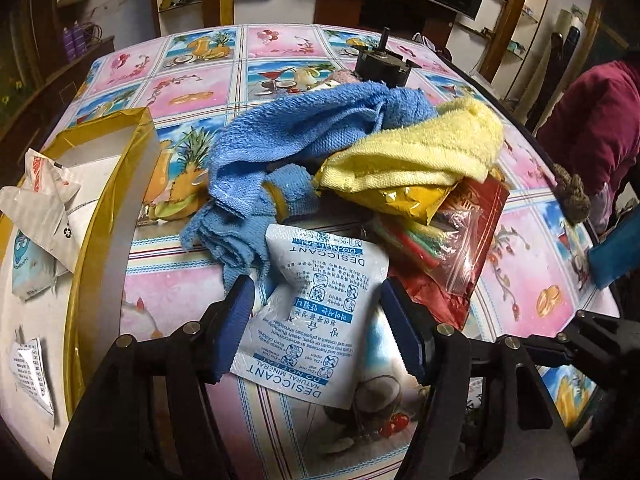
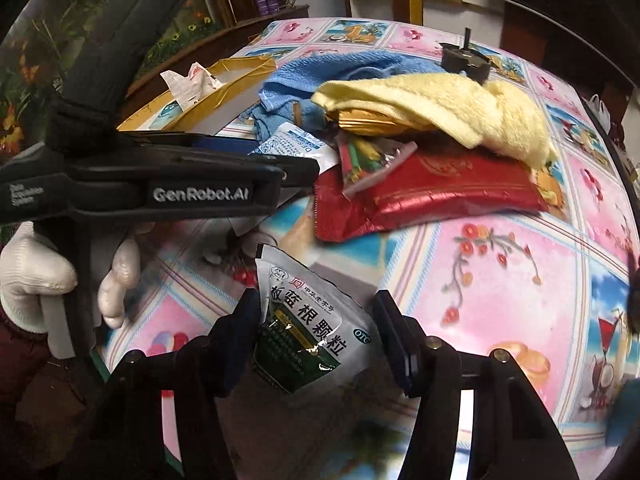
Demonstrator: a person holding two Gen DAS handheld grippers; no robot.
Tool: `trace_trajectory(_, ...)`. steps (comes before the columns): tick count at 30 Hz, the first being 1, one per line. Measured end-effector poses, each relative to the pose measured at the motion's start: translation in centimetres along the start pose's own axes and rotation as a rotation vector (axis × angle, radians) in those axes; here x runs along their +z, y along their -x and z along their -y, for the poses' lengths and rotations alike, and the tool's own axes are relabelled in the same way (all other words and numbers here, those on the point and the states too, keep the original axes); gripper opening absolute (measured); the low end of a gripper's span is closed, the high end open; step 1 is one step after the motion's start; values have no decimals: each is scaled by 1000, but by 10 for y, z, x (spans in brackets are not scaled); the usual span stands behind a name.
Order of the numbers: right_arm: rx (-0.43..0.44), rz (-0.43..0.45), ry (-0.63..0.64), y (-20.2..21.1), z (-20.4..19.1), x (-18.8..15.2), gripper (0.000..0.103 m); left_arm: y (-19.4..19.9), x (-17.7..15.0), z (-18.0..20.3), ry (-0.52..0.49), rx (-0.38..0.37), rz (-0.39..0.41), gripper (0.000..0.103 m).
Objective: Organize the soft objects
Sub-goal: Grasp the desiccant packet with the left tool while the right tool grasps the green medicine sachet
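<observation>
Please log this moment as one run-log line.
left tongs: open, straddling white desiccant sachet | right tongs: open around green-and-white medicine sachet | gold-rimmed box: holds packets

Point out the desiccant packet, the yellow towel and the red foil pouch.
desiccant packet [image 1: 316, 312]: left wrist view, middle of its white printed face.
yellow towel [image 1: 420, 152]: left wrist view, its folded top surface.
red foil pouch [image 2: 448, 192]: right wrist view, its shiny front face.
</observation>
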State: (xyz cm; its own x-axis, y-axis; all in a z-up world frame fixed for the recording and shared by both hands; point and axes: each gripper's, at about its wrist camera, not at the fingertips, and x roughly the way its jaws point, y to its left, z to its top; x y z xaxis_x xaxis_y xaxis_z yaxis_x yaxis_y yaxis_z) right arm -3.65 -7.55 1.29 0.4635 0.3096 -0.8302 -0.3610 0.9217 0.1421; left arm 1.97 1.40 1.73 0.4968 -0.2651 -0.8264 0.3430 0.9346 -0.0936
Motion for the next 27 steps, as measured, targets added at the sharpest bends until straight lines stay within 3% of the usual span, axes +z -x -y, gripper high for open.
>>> trace_trajectory(3, 2, 8, -12, 4, 0, -6, 58, -3, -4, 10, -73, 56, 8, 66)
trace_trajectory(4, 2, 14, -15, 5, 0, -7, 58, -2, -5, 11, -80, 58, 11, 61)
trace_trajectory(5, 3, 19, -20, 6, -1, -9, 57, 1, -6, 11, -75, 47, 11, 42)
trace_trajectory(8, 15, 40, -34, 12, -2, -17, 54, 8, -10, 9, -57, 10, 5, 32)
trace_trajectory(15, 78, 109, -66, 34, -6, -24, 54, 52, -32, -14, 45, -132, 45, 32)
trace_trajectory(18, 85, 120, -60, 42, -12, -21, 54, 81, -39, -31, 84, -158, 89, 32)
trace_trajectory(21, 105, 129, -55, 44, -21, -12, 54, 108, -46, -57, 123, -141, 130, 32)
trace_trajectory(27, 155, 147, -24, 45, -49, 9, 54, 144, -61, -121, 230, -39, 186, 32)
